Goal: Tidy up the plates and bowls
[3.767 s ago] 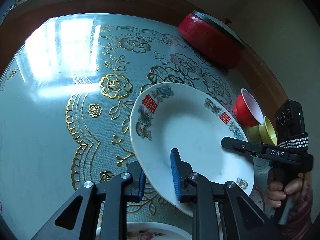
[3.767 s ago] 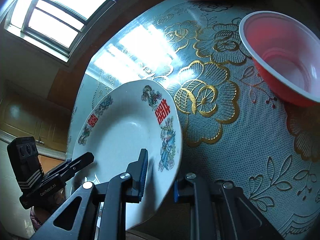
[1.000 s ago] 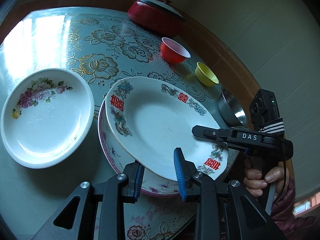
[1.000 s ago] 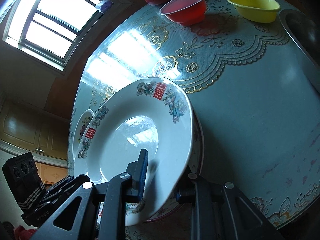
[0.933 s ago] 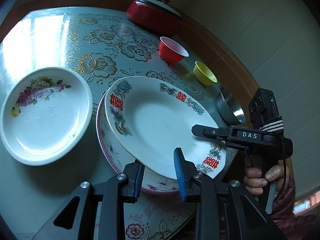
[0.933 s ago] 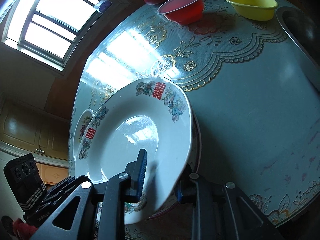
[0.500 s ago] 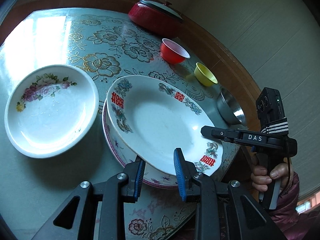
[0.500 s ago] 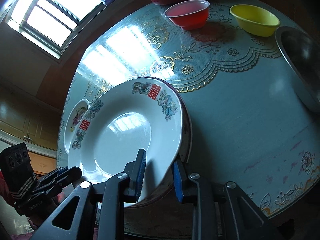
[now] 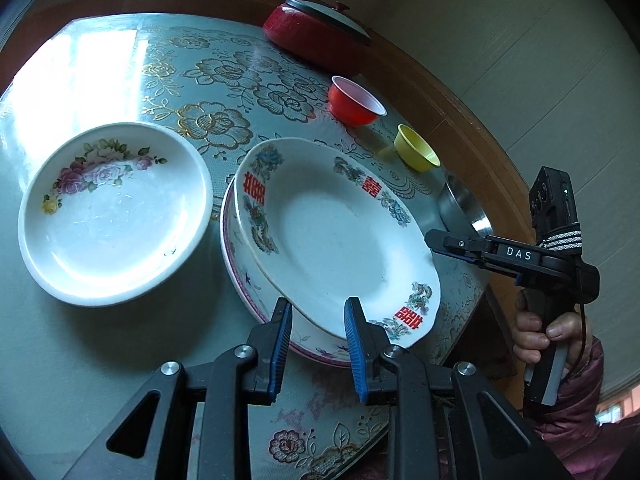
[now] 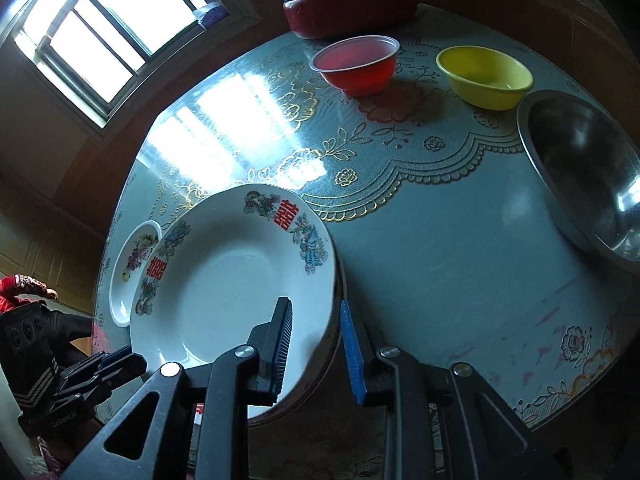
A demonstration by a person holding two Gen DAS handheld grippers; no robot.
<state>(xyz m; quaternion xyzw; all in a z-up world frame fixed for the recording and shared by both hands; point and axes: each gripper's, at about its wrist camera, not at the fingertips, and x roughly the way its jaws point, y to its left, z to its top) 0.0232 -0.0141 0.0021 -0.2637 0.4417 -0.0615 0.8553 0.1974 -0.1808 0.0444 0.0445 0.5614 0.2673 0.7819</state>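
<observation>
Lowered onto the pink-rimmed plate (image 9: 256,300), the dragon plate (image 9: 332,240) stays clamped by both grippers, left gripper (image 9: 316,344) and right gripper (image 10: 316,344), the left's jaws just having closed further; centring it before releasing looks wise.

A round table (image 9: 100,360) is covered with a pale blue-green cloth (image 10: 460,248) that has gold flower patterns and a scalloped gold border. Its glossy surface reflects bright light from a window (image 10: 100,28), which has several panes and a wooden frame. At the far edge of the table a red pot (image 9: 312,40) stands under a dark lid (image 9: 328,16) with a small knob on top. Behind the table there is a brown wooden rail and, beyond it, a pale wall (image 9: 520,40) with faint panel lines.
</observation>
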